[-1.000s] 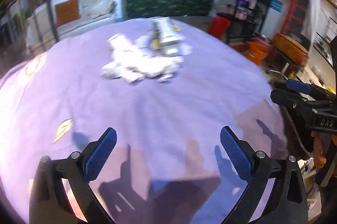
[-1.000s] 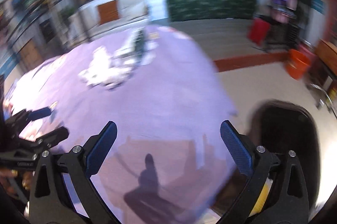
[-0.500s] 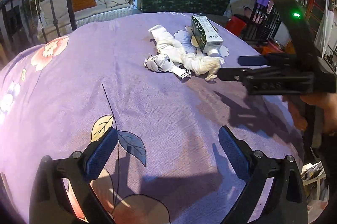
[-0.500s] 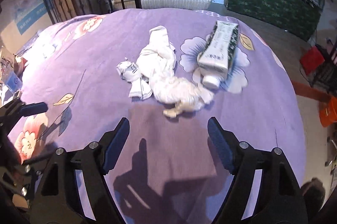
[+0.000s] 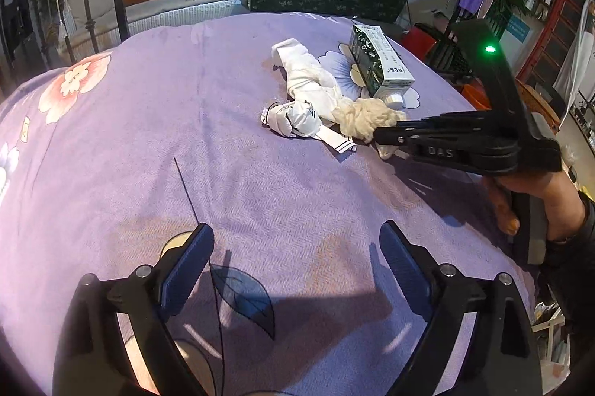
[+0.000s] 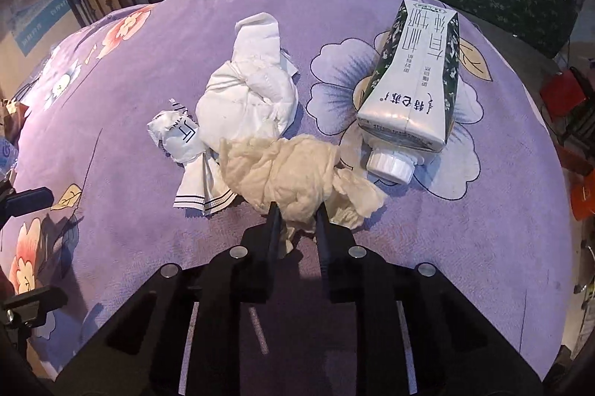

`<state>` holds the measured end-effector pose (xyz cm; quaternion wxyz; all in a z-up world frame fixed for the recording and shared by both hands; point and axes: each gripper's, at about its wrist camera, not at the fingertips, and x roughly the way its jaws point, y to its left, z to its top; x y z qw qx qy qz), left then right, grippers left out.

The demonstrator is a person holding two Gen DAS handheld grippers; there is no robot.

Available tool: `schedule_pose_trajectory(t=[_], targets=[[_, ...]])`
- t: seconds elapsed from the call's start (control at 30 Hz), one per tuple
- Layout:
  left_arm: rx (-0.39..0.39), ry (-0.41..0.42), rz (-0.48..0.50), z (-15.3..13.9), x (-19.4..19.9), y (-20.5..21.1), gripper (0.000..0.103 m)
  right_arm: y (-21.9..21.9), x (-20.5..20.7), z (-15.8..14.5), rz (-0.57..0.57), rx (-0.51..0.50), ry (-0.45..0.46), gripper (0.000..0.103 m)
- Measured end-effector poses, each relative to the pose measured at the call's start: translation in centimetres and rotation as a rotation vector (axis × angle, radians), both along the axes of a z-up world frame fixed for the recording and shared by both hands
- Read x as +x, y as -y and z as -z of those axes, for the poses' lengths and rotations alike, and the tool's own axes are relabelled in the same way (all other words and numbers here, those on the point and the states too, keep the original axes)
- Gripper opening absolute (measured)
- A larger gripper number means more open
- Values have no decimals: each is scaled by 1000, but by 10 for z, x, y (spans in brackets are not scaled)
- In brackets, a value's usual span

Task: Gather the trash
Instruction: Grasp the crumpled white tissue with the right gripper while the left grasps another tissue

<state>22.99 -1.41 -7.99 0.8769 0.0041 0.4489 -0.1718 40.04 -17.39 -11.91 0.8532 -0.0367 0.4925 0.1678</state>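
Hovering low over a purple floral cloth [image 5: 230, 150], the left gripper [image 5: 296, 258] shows in its own view with blue-padded fingers spread wide, nothing between them. Beyond it lies the trash cluster: a white tissue [image 5: 303, 77], a crumpled wrapper [image 5: 293, 122], a cream wad [image 5: 366, 120] and a carton [image 5: 379, 61] lying on its side, cap toward the camera. The right gripper [image 5: 383, 135] reaches in from the right, tips at the cream wad. Right wrist view: right gripper [image 6: 297, 215] pinched on the near edge of the wad [image 6: 290, 172], which rests on the cloth [image 6: 465, 247] touching the tissue [image 6: 253, 90]. The wrapper [image 6: 178, 135] lies just left; the carton [image 6: 412, 90] lies just right, white cap [image 6: 390, 163] on, contents not visible.
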Motion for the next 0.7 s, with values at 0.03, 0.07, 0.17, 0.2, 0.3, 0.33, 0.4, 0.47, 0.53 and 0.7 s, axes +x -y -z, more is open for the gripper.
schedule_pose_trajectory(t=[0.03,0.07,0.17,0.2,0.3,0.33,0.4,0.47,0.53,0.7], targets=[[-1,1,2,0,3,1,87,2,-2,-2,3,12,2,15],[1,4,4,-1,5,0,87,5,-6,-6,7,28,7,15],[-7,4,9,-4,17,1,83,7,-16,-15,10,54,30,14],[-16,2,10,-5,22,1,80,9,-21,-19,14,63,39,14],[-24,-6,29,-5,39,5,74,19,-35,-26,48,96,46,14],[-23,-11,33,-4,45,7,74,22,-41,-30,56,106,57,14],[-27,-35,40,-2,61,11,72,25,-50,-37,64,102,85,14],[-30,-46,49,1,74,15,72,29,-60,-43,79,108,103,14],[-15,-51,56,5,87,21,70,35,-71,-49,101,115,117,14],[-7,-91,57,20,111,31,63,44,-92,-52,125,113,127,14]])
